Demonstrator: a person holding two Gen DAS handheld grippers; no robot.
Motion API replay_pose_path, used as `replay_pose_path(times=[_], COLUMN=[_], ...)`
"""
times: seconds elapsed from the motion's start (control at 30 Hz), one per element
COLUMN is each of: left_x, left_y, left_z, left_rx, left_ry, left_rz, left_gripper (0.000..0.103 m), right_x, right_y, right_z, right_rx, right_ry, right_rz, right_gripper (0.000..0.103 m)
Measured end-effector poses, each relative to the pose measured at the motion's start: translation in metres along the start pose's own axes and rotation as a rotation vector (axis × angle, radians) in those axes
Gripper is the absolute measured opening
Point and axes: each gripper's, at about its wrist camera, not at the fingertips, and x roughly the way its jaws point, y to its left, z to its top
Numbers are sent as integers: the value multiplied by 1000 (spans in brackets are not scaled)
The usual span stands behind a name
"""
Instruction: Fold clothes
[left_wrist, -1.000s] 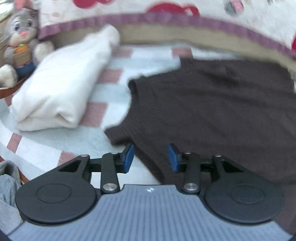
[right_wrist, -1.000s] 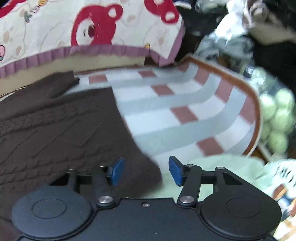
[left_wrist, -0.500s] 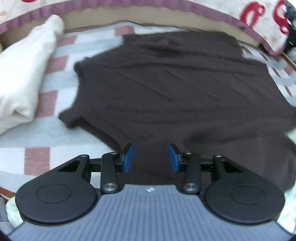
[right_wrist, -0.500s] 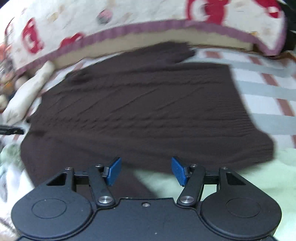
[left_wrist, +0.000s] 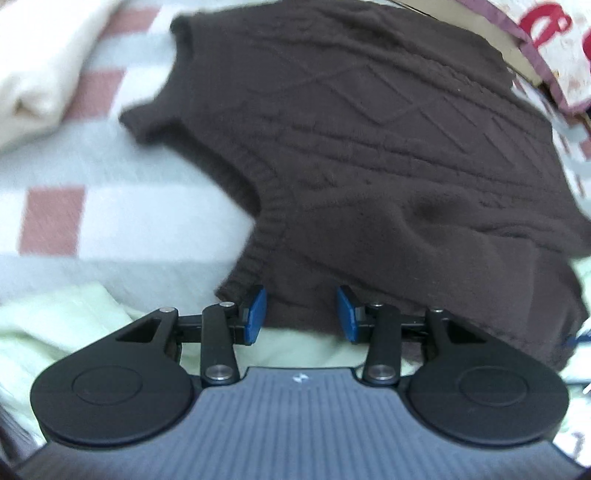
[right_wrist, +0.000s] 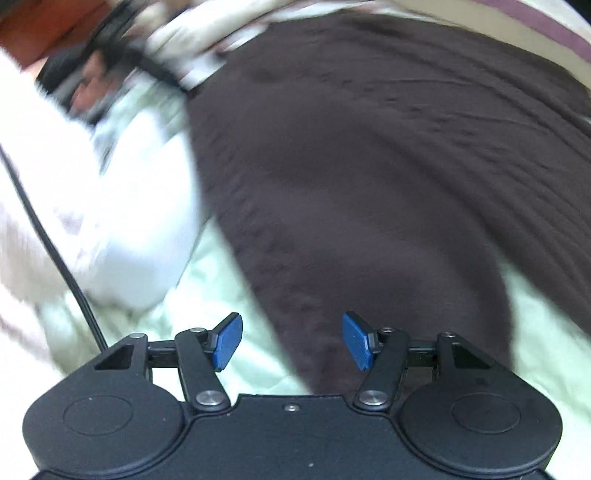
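A dark brown cable-knit sweater vest (left_wrist: 369, 147) lies spread flat on a checked blanket (left_wrist: 110, 206). My left gripper (left_wrist: 301, 314) hovers over the vest's near shoulder strap with its blue pads apart and nothing pressed between them. In the right wrist view the same brown vest (right_wrist: 369, 184) fills the middle, blurred by motion. My right gripper (right_wrist: 291, 339) stands open above the vest's near edge, where it meets a pale green quilt (right_wrist: 229, 280). Neither gripper holds any cloth.
A folded cream garment (left_wrist: 40, 62) lies at the left on the blanket. A cushion with red print and purple trim (left_wrist: 535, 44) borders the far right. In the right wrist view a person's white sleeve (right_wrist: 55, 184) and a black cable (right_wrist: 48, 236) are at the left.
Both grippers have swung over the vest and tipped downward. The left view moved from the cream bundle and toy rabbit to the vest's strap. The right view swept left from the bare blanket to the vest's near edge.
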Motion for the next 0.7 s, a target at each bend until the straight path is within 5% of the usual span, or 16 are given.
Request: replay_pose_path(times=[0.13,0.2,0.3,0.37,0.4,0.43,0.7], left_x=[0,-1,-5,-10,-14,-20,-67], left_y=[10,14,12,6,3,0,-45], left_z=[-1,-2,-1,0,1,2,-2], left_rx=[-67,-92,-77,-37,-10,19,380], left_ry=[11,4,-47,-92,-113,-130,-304], left_rz=[-55,-67,-80,-91,-102,-115,-211], left_gripper=[42,42,42,42,42,42,49], right_x=[28,45,50,46,41,35,-35], right_y=[16,21,26,24,23,22,24], right_z=[11,10,6,3,3,3,53], right_rx=[-140,-198,-227,-192,-176,-161,-62], right_ry=[31,51,-44,-97,-126,-154,-414], right_rz=[-65,-184,-214,-231,-253,-274,-427], right_gripper=[65,65,67,46,18,9,8])
